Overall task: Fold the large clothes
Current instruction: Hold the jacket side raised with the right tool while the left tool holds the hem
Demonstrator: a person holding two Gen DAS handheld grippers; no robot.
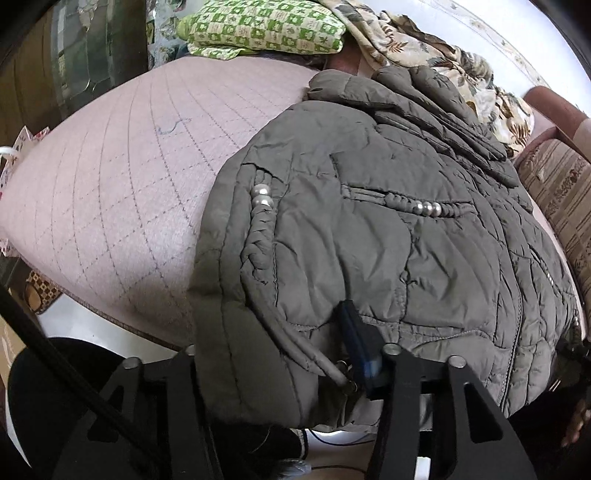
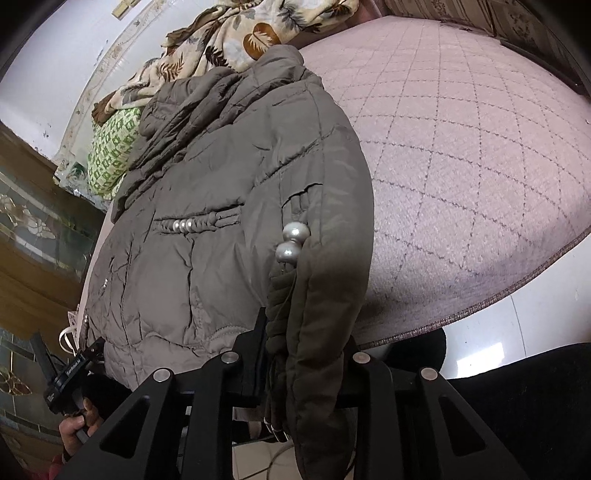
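Observation:
A grey-brown padded jacket with pearl trims lies on a pink quilted bed, its hem hanging over the near edge. My left gripper is shut on the jacket's hem at its left lower corner; one blue-tipped finger lies on top of the fabric. In the right wrist view the jacket fills the middle, and my right gripper is shut on the folded-in sleeve edge with two pearls. The left gripper also shows there at the lower left.
A green checked pillow and a leaf-print blanket lie at the bed's head. A patterned headboard runs along the right. A wooden cabinet with glass stands beside the bed. White floor tiles lie below the bed edge.

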